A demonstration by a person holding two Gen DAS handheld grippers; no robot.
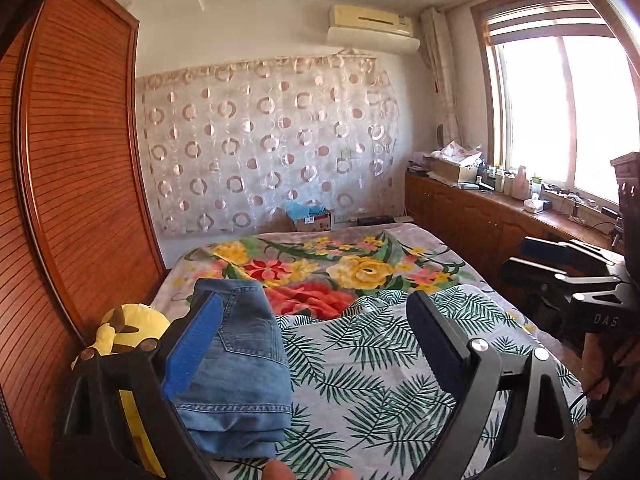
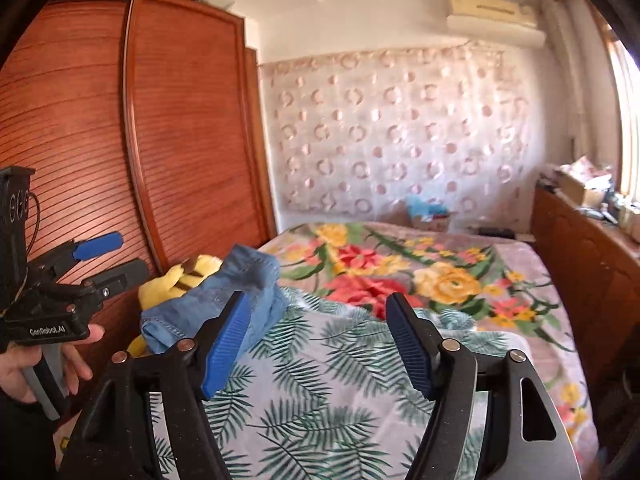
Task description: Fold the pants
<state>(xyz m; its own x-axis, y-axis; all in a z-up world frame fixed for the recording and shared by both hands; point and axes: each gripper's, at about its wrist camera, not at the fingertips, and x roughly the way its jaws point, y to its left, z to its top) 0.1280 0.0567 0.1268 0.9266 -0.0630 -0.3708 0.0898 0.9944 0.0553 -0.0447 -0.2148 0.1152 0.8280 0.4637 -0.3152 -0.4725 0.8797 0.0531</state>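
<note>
The left tool (image 1: 316, 344) points forward and slightly down, its two fingers spread wide with nothing between the pads. The right tool (image 2: 320, 344) is angled the same way, its fingers also parted and empty. Seen from the right wrist, the left hand (image 2: 44, 360) wraps the grey handle of its tool. At the bottom edge of the left view, what may be fingertips (image 1: 280, 470) show, blurred.

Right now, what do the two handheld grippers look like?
Both are black, angular frames with silver pivot bolts and long fingers faced with ribbed blue pads. The left gripper carries white "GenRobot.AI" lettering, a grey handle and a thin black cable at its rear. The right gripper shows pale letters "DAS" on its side.
</note>
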